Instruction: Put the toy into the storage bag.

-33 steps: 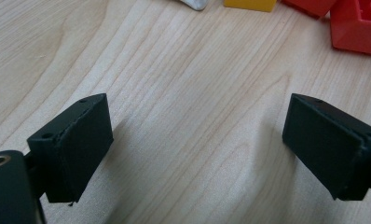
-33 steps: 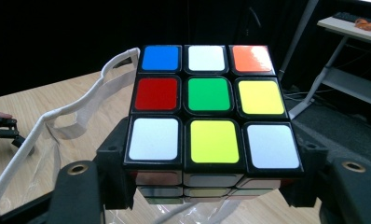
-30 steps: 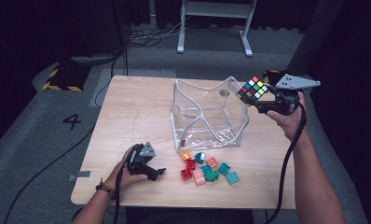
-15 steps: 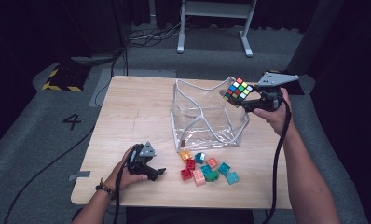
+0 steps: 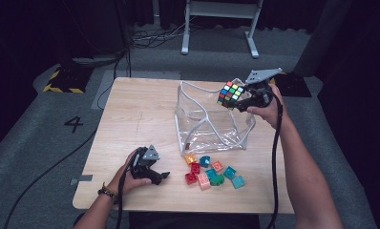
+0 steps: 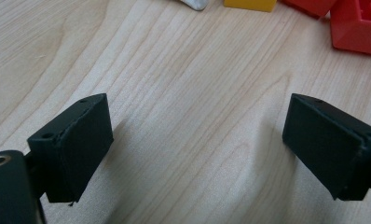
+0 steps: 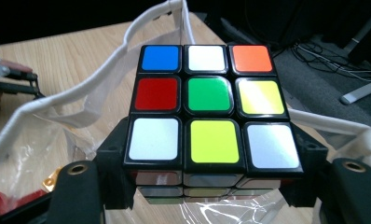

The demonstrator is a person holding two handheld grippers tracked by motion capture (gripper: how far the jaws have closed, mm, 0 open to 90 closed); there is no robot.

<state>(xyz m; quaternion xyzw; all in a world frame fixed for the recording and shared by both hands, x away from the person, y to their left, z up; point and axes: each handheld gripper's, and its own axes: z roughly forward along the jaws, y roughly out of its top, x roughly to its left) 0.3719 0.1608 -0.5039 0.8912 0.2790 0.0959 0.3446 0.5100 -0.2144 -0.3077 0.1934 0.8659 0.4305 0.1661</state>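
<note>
My right gripper (image 5: 239, 99) is shut on a scrambled puzzle cube (image 5: 230, 94) and holds it in the air over the far right rim of a clear plastic bag (image 5: 209, 121) with white edging. In the right gripper view the cube (image 7: 207, 105) sits clamped between both jaws, above the bag's open mouth (image 7: 81, 100). My left gripper (image 5: 158, 176) rests on the table near its front edge, open with nothing between its jaws. In the left gripper view, bare wood shows between the fingers (image 6: 76, 144).
Several small toy bricks (image 5: 211, 172) in red, teal, orange and green lie on the wooden table (image 5: 135, 109) just in front of the bag. Red and yellow bricks (image 6: 356, 25) lie past the left jaws. Cables trail off the table's front.
My right hand has carried the cube leftward, from past the bag's right edge to above its rim. The left hand has stayed still.
</note>
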